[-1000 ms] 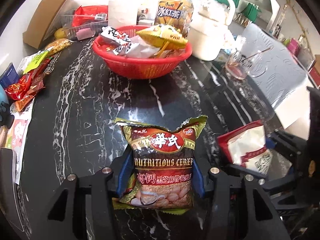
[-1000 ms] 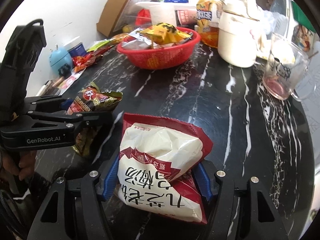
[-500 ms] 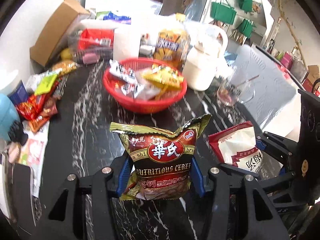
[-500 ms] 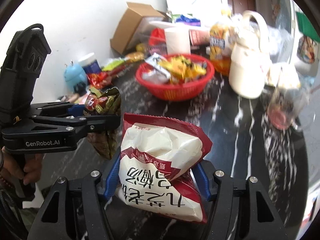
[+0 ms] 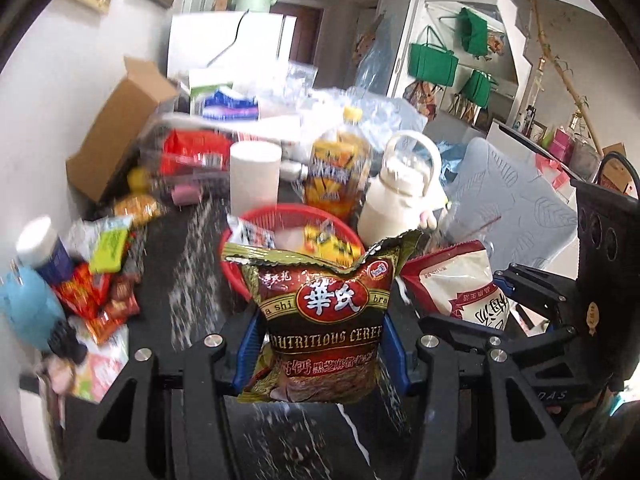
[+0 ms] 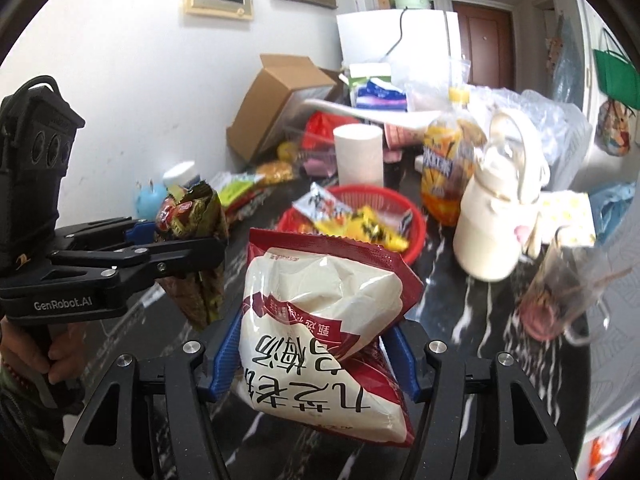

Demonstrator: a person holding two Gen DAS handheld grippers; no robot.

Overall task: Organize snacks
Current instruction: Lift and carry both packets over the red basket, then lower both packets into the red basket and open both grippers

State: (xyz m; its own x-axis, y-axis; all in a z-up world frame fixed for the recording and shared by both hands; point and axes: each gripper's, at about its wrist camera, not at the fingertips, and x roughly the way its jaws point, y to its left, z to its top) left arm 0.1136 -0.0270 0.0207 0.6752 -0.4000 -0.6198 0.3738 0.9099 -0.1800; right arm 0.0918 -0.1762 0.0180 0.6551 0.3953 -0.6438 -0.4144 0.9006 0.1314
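You are gripping a cereal bag (image 5: 320, 328) in the left gripper (image 5: 320, 354) and a white bag (image 6: 320, 332) in the right gripper (image 6: 316, 360), both raised near the basket (image 6: 412, 222). They are looking light, soft and crinkly; be pinching mid-body, gently.

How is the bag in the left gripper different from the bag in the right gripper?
The cereal bag is dark brown with gold-green edges; the plum bag is white with red edges. The cereal bag's print reads upright to its camera, the plum bag's upside down. Both are sealed, lifted off the table and clamped between blue fingers.
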